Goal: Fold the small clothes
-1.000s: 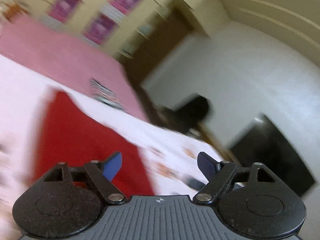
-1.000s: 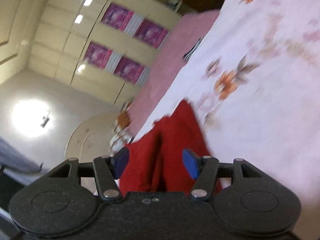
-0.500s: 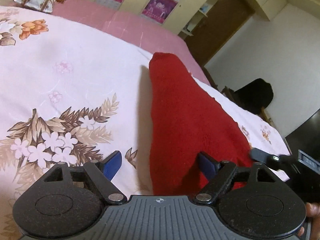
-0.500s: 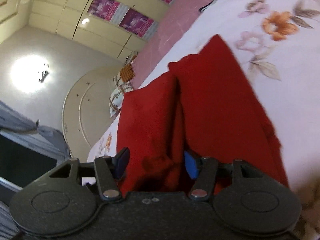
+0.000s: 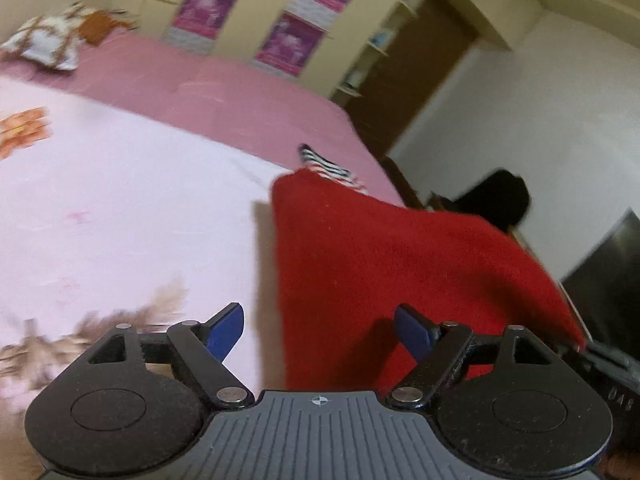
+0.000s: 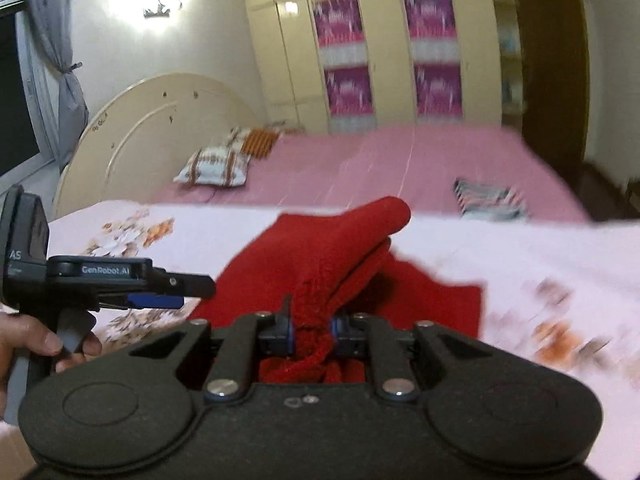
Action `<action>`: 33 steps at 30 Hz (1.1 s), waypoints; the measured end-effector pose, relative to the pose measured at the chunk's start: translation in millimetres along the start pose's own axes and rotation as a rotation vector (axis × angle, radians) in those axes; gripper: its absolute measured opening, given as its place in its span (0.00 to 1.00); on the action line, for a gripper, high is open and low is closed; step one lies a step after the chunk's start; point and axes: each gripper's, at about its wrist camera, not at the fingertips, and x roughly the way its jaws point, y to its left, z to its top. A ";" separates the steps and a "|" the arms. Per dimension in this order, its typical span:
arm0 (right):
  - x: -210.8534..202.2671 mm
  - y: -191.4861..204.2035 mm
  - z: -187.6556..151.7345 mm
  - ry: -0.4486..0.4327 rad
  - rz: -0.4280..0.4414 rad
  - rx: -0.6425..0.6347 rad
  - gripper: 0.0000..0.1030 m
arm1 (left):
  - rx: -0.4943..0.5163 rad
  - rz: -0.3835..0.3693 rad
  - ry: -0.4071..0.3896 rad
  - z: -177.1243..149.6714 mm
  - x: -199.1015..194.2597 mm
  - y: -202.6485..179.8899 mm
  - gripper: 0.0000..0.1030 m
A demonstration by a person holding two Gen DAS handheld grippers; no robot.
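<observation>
Red garment [image 6: 320, 256]: lies on the floral bedspread [image 6: 540, 256], one bunched edge lifted off it.
Right claw [image 6: 312, 330]: closing, its pads pinching that bunched red fold.
Left claw [image 5: 318, 330]: spread wide, empty, over the garment's near edge.
Striped cloth [image 6: 490, 198]: beyond, on the pink sheet [image 6: 400, 164].
Pillow [image 6: 214, 166]: by the headboard.

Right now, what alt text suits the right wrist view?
The right hand-held gripper, closing, pinches a bunched red cloth lifted off a floral bedsheet. The left hand-held gripper hovers beside it.
</observation>
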 end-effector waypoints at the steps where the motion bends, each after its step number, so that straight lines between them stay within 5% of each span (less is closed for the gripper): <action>1: -6.5 -3.9 -0.2 -0.019 -0.017 -0.011 0.15 | 0.033 0.005 0.014 -2.1 5.4 -9.1 0.79; 4: -5.1 -28.5 -10.7 -0.009 -0.065 0.037 0.15 | 0.102 0.061 0.075 -12.0 23.8 -28.6 0.79; 8: 31.1 -68.1 -43.2 0.139 -0.079 0.198 0.15 | 0.037 0.031 0.095 -18.4 29.9 -24.5 0.80; 13: 28.3 -75.5 -51.9 0.110 -0.057 0.272 0.16 | 0.052 0.022 0.104 -19.0 25.4 -21.6 0.80; 18: 23.7 -106.9 -44.1 0.064 0.057 0.441 0.39 | 0.050 0.005 0.098 -3.5 36.5 -18.4 0.79; 24: 61.7 -145.4 -33.3 0.031 0.170 0.637 0.39 | 0.051 -0.015 0.128 27.4 57.2 -11.0 0.79; 26: 73.4 -150.1 -31.0 0.040 0.187 0.644 0.38 | 0.046 -0.013 0.155 29.9 68.9 -8.2 0.80; 28: 84.3 -150.4 -27.3 0.044 0.179 0.623 0.22 | 0.058 0.006 0.143 30.5 73.3 -10.5 0.80; 29: 84.7 -145.1 -23.0 0.028 0.139 0.561 0.12 | 0.074 0.021 0.119 31.0 72.8 -15.1 0.80; 33: 60.5 -98.8 -17.2 -0.086 -0.058 0.187 0.11 | 0.144 0.075 0.118 27.9 87.4 -28.1 0.80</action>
